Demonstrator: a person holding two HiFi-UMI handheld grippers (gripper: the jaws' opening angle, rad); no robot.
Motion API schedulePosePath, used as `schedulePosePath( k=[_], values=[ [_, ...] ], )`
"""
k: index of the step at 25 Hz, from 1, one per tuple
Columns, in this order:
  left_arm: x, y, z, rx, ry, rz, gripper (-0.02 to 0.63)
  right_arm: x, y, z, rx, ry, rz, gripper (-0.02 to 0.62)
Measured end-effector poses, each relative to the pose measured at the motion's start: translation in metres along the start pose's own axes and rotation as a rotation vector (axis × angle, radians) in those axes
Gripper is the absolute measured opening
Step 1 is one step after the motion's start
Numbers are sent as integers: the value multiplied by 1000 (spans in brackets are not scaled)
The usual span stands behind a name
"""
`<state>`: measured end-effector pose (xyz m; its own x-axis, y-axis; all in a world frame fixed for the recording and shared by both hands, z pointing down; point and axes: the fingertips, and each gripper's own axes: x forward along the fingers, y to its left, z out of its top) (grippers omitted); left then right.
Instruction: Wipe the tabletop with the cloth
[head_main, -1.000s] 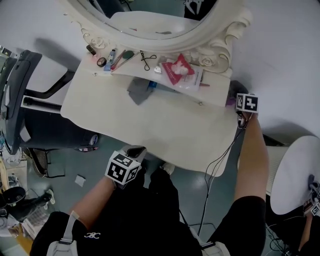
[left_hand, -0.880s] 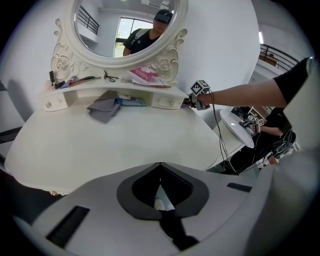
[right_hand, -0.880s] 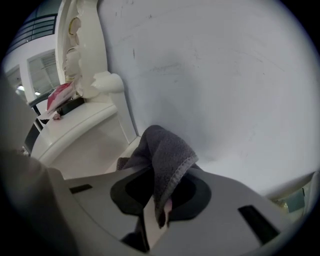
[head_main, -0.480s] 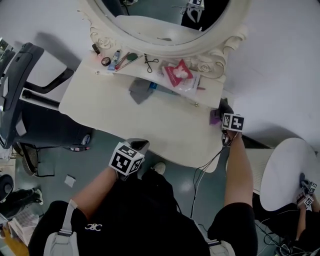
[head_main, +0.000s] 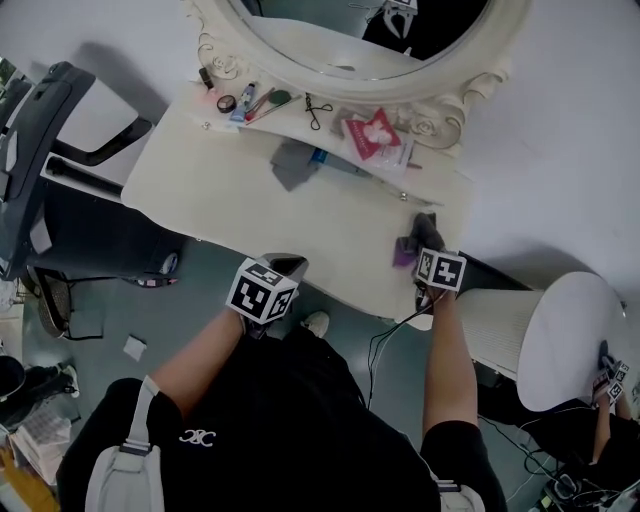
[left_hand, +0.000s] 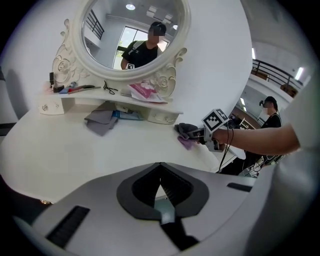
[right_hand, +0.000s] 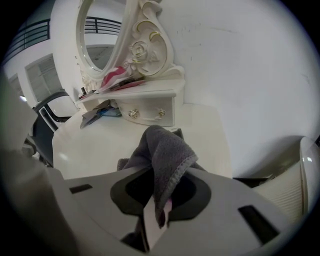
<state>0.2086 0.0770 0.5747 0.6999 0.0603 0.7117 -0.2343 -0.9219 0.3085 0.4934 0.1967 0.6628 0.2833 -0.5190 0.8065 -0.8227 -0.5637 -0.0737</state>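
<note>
Cloth (right_hand: 162, 150) is pinched in the right gripper's (head_main: 424, 250) fingers, low on the bench's (head_main: 250, 200) right end — ready to drag, I'd say — while the left gripper (head_main: 281, 268) hangs off the near edge, fingers pressed together, empty.

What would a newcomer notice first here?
The big ornate oval mirror stands at the back of a white dressing table, with a pink packet and small cosmetics on the shelf below it. At the table's right end, the right gripper is shut on a dark grey cloth. The left gripper hangs shut and empty at the near edge.
</note>
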Motion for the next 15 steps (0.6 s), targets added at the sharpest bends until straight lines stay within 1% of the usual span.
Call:
schedulePosePath(
  k=[4,7,10,15],
  values=[
    [0,6,-1,5,-1,-21,8,3,28,0,-21,22,21,60],
    [-7,19,2,13,-10,-32,8,7,61,3,-57,35,54,60],
    [-22,44,9,9,-32,-27,8,11,106,5,-114,55,94,60],
    [-53,97,7,-48,-58,6,8,13,197,3,-222,93,179,60]
  ],
)
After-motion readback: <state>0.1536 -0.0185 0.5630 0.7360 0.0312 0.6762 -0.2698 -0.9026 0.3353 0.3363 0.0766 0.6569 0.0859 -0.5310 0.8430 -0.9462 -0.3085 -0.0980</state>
